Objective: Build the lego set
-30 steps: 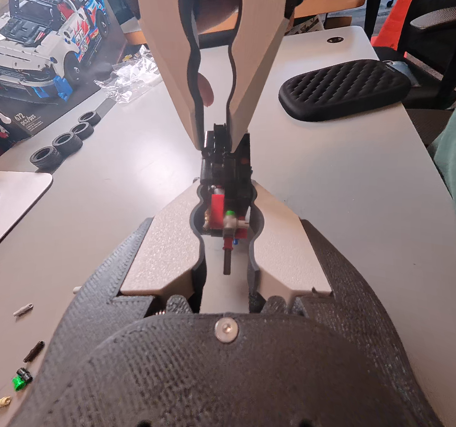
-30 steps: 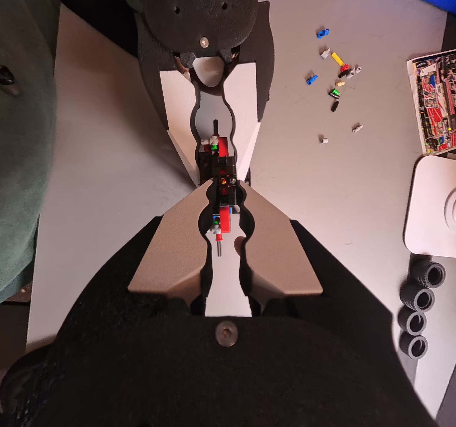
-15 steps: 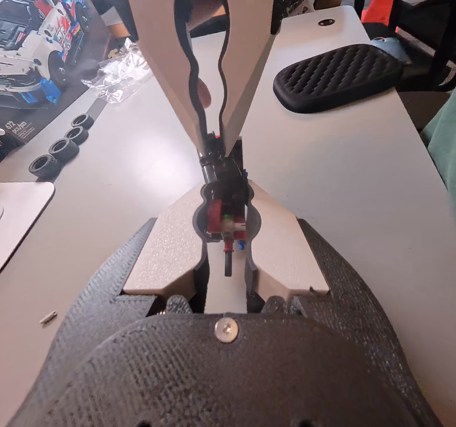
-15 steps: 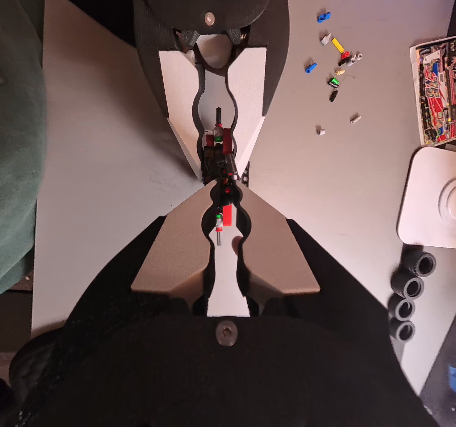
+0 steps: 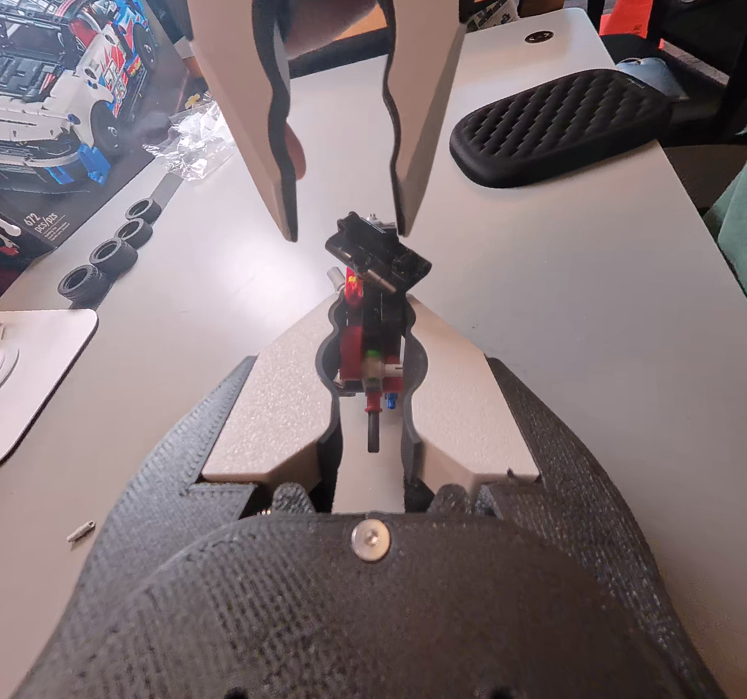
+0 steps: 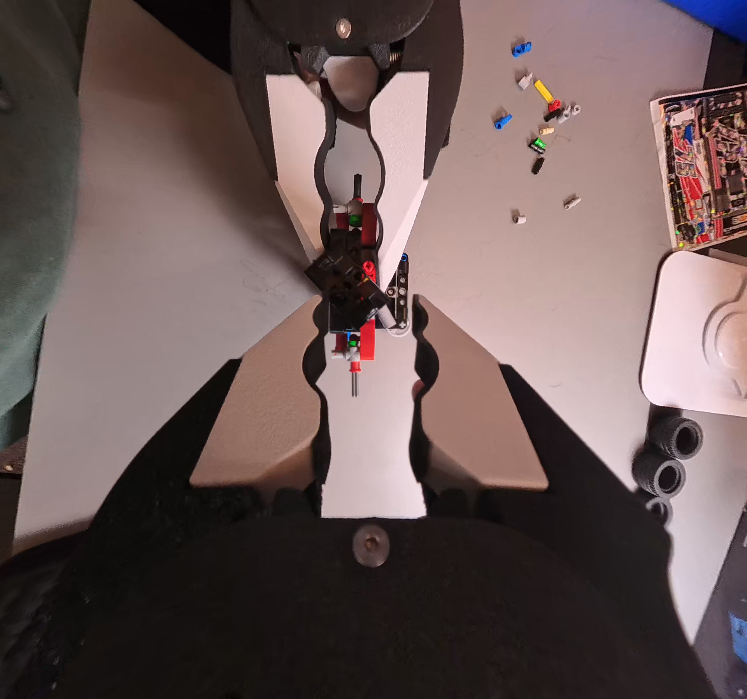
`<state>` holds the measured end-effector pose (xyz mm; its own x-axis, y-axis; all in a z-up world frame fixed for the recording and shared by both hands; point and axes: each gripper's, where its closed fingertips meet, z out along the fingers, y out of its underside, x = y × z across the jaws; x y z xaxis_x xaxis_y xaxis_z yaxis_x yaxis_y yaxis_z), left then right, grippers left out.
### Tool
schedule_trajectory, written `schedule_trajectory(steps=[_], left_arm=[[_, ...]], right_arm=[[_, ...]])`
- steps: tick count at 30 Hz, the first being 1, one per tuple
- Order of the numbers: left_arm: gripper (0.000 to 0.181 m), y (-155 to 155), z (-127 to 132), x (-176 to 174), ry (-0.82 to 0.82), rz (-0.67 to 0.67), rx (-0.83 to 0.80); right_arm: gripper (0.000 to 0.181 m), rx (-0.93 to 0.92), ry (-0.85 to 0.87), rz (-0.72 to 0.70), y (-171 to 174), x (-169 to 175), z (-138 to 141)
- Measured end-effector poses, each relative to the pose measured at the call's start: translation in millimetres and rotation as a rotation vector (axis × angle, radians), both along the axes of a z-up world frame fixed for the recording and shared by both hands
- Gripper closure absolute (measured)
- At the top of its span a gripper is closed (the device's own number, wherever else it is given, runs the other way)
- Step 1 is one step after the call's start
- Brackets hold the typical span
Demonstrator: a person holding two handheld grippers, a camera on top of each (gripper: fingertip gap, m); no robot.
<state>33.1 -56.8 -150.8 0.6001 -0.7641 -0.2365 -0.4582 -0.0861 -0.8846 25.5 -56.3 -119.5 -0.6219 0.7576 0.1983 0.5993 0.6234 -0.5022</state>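
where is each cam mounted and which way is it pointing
Left wrist view: on the left gripper, facing forward across the table; its closed fingers hold the lego assembly, with the open right gripper opposite.
Right wrist view: on the right gripper, looking down at the table; its own fingers spread.
Shared: the assembly, both grippers, the black tyres.

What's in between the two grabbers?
The little lego build, black and red. The left gripper clamps it; the right gripper is open. The right wrist view shows it.
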Motion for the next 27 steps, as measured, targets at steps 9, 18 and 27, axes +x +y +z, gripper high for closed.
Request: schedule_trajectory(steps=[9,18,27], left_arm=[[0.157,-4,-2,6,0.049,-0.005,0.060],[0.144,-6,1,6,0.040,0.027,0.124],[0.124,-10,0,3,0.004,0.003,0.095]], right_arm=[[0.135,0.131,0.111,0.042,-4,10,-29],[0.155,0.183,0.311,-0.013,-6,13,-40],[0.156,0.204,0.389,-0.003,-9,18,-43]])
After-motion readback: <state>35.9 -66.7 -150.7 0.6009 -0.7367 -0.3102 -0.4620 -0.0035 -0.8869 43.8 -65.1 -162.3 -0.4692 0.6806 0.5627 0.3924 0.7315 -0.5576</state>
